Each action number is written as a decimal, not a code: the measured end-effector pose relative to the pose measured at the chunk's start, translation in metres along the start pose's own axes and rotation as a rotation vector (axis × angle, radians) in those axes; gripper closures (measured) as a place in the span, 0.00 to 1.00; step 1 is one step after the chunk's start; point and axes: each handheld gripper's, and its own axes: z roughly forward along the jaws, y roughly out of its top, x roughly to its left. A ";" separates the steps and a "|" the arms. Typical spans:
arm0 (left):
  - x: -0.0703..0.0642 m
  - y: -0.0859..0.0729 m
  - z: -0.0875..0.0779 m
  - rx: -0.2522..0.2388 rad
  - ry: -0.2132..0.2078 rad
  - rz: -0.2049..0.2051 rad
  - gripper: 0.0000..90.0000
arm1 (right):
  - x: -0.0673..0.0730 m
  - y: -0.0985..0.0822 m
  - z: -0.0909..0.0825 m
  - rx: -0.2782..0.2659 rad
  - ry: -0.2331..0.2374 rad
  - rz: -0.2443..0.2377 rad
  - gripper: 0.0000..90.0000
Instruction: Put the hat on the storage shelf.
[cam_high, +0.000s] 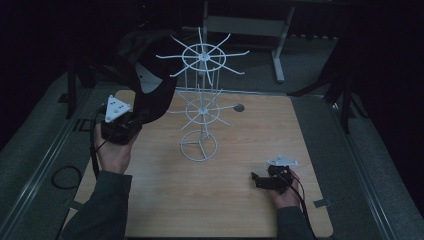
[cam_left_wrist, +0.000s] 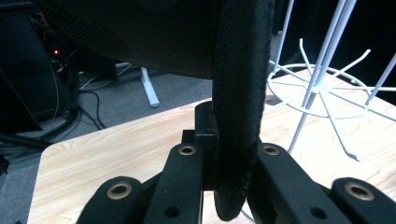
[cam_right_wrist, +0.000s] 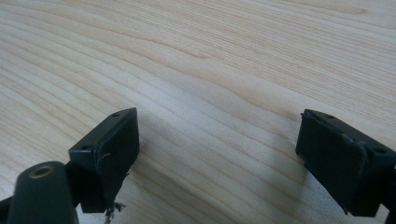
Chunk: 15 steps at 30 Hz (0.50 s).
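the left gripper (cam_high: 131, 121) clamped the thick stitched brim of a black fabric cap (cam_high: 147, 75), its dark dome raised beside the white wire two-tier rack (cam_high: 201, 100) above the pale wooden bench (cam_high: 240, 200); the right gripper (cam_high: 257, 180) rested wide and empty

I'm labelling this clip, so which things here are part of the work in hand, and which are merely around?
In the work:
- black cap, its brim clamped in the left claw
- white wire rack, standing beside the raised cap

Merely around:
- right claw, open, nothing between its jaws, low over the wooden table
- grey desk frame behind the table
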 end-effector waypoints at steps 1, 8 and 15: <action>0.000 0.000 0.000 -0.002 -0.003 0.003 0.96 | 0.000 0.000 0.000 0.000 0.000 0.000 0.14; -0.001 -0.005 0.000 -0.020 -0.035 -0.004 0.96 | 0.000 0.000 0.000 0.000 0.000 0.000 0.15; -0.001 -0.009 0.000 -0.017 -0.037 0.001 0.96 | 0.000 0.000 0.000 0.000 -0.001 0.000 0.15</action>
